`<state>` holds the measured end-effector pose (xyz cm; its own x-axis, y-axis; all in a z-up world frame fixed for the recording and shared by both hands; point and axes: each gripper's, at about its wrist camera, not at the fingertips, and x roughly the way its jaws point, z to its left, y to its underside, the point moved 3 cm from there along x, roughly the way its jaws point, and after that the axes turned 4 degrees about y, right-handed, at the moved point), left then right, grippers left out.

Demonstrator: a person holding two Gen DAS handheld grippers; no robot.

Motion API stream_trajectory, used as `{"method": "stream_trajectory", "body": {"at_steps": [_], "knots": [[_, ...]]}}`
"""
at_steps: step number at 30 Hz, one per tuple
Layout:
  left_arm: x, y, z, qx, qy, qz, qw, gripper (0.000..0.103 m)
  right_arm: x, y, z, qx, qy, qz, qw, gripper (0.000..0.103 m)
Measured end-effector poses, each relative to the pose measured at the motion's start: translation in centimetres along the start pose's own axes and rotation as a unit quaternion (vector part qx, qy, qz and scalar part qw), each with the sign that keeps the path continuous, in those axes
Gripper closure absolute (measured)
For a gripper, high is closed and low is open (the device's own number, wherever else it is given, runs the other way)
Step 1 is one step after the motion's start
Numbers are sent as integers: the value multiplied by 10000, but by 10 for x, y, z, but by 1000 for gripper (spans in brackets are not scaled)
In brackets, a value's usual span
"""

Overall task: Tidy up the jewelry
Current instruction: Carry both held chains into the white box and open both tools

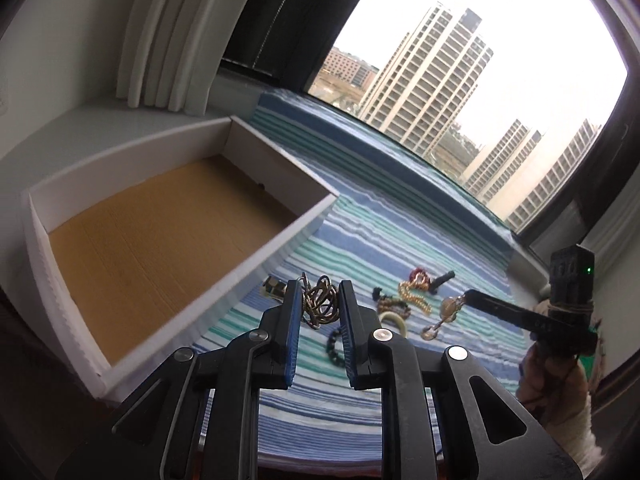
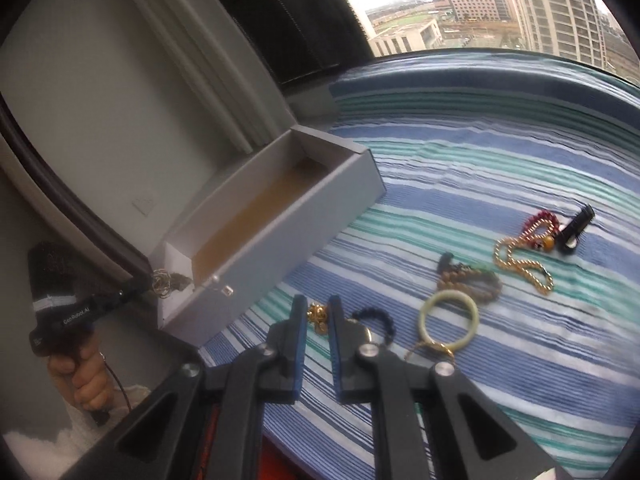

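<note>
The left gripper [image 1: 320, 300] is closed on a tangle of thin gold and dark chains [image 1: 318, 304], pinched between its 2 blue-padded fingers [image 1: 291, 316]. From the right wrist view the same tangle [image 2: 162, 282] hangs at that gripper's tip just beside the near left corner of the white box [image 2: 280, 216], slightly outside its wall. The person's left hand [image 2: 82, 380] wraps the handle below.

The right gripper [image 2: 318, 316] holds a small gold ornament [image 2: 318, 316] between its pads [image 2: 301, 332], jaws nearly together on it. The left wrist view shows this piece [image 1: 450, 306] dangling from the right gripper's tip above the striped towel [image 1: 360, 240], with a spoon-like gold end [image 1: 430, 332] hanging lowest.

The white box has a brown cardboard floor [image 1: 160, 240] and low walls, open on top. Right of the box, on the blue, green and white towel, lie the remaining pieces: a dark beaded bracelet [image 2: 378, 320] touching the right gripper's finger, a pale jade-coloured bangle [image 2: 448, 320] with a gold clasp, a brown bead bracelet [image 2: 472, 276], a gold ball chain [image 2: 520, 260], a red bead strand [image 2: 540, 216] and a short black cylinder [image 2: 576, 224]. A small square metallic item [image 1: 272, 286] sits against the box's outer wall.

Beyond the far edge of the towel, farther from the box, is a window [image 1: 460, 60] with high-rise buildings outside.
</note>
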<state>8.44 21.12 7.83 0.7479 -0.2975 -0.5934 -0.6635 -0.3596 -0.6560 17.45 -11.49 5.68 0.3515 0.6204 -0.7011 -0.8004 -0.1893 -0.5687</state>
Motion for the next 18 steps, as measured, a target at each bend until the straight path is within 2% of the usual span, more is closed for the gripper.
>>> {"method": "stream_trajectory", "body": {"at_steps": [4, 9, 13, 18], "knots": [[-12, -33, 20, -9, -522, -305, 9982, 86, 31, -41, 45, -323, -386, -33, 9987, 93], [13, -43, 78, -379, -1195, -167, 9920, 86, 97, -85, 93, -578, -750, 117, 9954, 93], [48, -27, 132, -803, -1625, 109, 9834, 86, 169, -94, 113, -792, -670, 421, 9937, 93], [73, 4, 175, -1182, -1991, 455, 9717, 86, 248, -80, 109, -816, -265, 822, 9929, 93]]}}
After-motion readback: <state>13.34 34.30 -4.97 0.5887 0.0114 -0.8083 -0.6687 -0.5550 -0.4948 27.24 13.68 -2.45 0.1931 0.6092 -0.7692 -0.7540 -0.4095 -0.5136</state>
